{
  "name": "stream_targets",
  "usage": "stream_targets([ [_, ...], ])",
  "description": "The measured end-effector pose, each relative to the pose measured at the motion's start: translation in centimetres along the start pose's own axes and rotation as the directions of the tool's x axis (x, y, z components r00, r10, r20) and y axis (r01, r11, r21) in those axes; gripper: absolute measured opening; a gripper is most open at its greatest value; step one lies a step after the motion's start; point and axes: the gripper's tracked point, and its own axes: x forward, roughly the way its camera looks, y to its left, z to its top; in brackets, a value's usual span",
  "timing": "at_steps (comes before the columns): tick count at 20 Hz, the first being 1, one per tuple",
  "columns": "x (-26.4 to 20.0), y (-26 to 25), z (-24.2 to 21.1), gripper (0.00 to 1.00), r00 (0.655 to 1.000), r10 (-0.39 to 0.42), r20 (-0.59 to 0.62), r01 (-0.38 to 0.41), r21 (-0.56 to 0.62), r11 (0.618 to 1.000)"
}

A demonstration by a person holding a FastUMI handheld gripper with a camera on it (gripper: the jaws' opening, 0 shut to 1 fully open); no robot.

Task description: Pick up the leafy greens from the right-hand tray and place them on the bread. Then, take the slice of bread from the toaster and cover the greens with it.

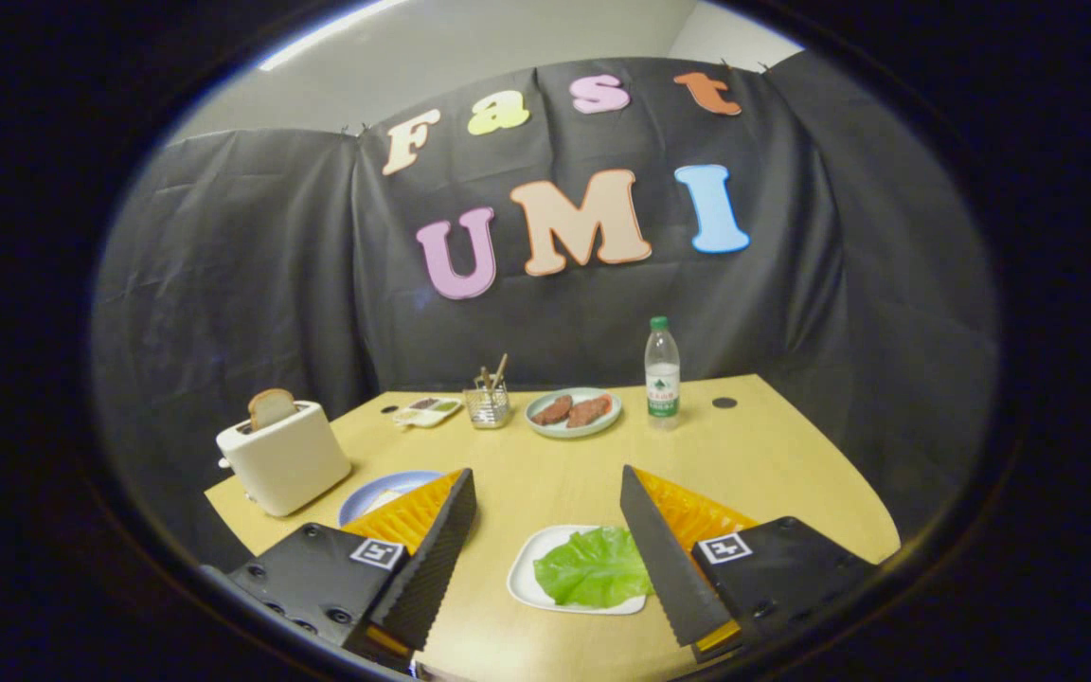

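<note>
- Gripper [545,478], lower centre of the frame: the two fingers are spread wide with nothing between them, raised above the wooden table [773,464].
- Leafy greens [595,566], bottom centre: a single green leaf lying on a white tray [525,568], in the gap between the fingers and partly covered by the right finger.
- Blue plate [383,489], lower left: seen just beyond the left finger, which hides most of it; a pale item on it cannot be identified.
- Toaster [282,458], left of the frame: cream-coloured, standing near the table's left edge, just beside the blue plate.
- Slice of bread [272,407]: upright in the toaster's slot, its top protruding.
- Far side of the table, centre of the frame, left to right: a small condiment dish [426,410], a wire holder [487,403] with sticks, a pale green plate [572,413] bearing two brown meat pieces, and a water bottle [662,374] standing upright.
</note>
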Motion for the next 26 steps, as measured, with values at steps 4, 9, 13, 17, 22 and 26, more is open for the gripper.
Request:
stream_targets([
  [4, 0.6, -3.0, -3.1, 0.97, 0.991, -0.063, -0.117, 0.062, -0.014, 0.998],
  [9, 2.2, -6.1, -7.7, 0.97, 0.957, -0.096, -0.273, 0.102, 0.009, 0.995],
  [13, 4.5, -8.9, -10.7, 0.97, 0.922, -0.144, -0.359, 0.16, 0.016, 0.987],
  [17, 6.4, -11.4, -13.1, 0.97, 0.887, -0.178, -0.427, 0.222, 0.055, 0.974],
  [22, 7.6, -11.4, -14.9, 0.76, 0.872, -0.108, -0.478, 0.213, 0.17, 0.962],
  [26, 7.8, -11.1, -15.4, 0.59, 0.872, -0.092, -0.481, 0.22, 0.215, 0.952],
])
